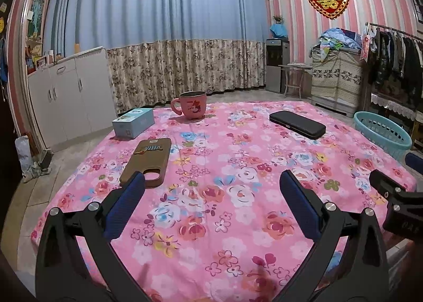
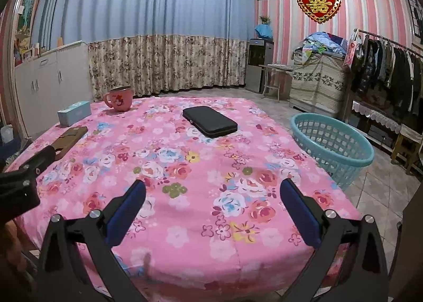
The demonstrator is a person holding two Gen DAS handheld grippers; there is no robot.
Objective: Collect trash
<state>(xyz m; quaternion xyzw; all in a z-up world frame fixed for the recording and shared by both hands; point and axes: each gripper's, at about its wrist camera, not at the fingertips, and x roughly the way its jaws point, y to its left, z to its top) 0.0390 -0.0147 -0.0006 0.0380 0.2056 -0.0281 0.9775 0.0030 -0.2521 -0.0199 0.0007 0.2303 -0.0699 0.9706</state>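
On floral tablecloth (image 2: pixel 201 170), striped-wallpaper room

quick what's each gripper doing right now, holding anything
Left gripper: open, holding nothing, above the pink floral tablecloth.
Right gripper: open, holding nothing, above the same cloth.

Two wrist views, low over the near edge of the worktop (image 1: pixel 211 159).
Both face the curtain (image 2: pixel 148 27); the left sits further left, and both share the cup (image 1: pixel 189 105) and case (image 2: pixel 210 121).
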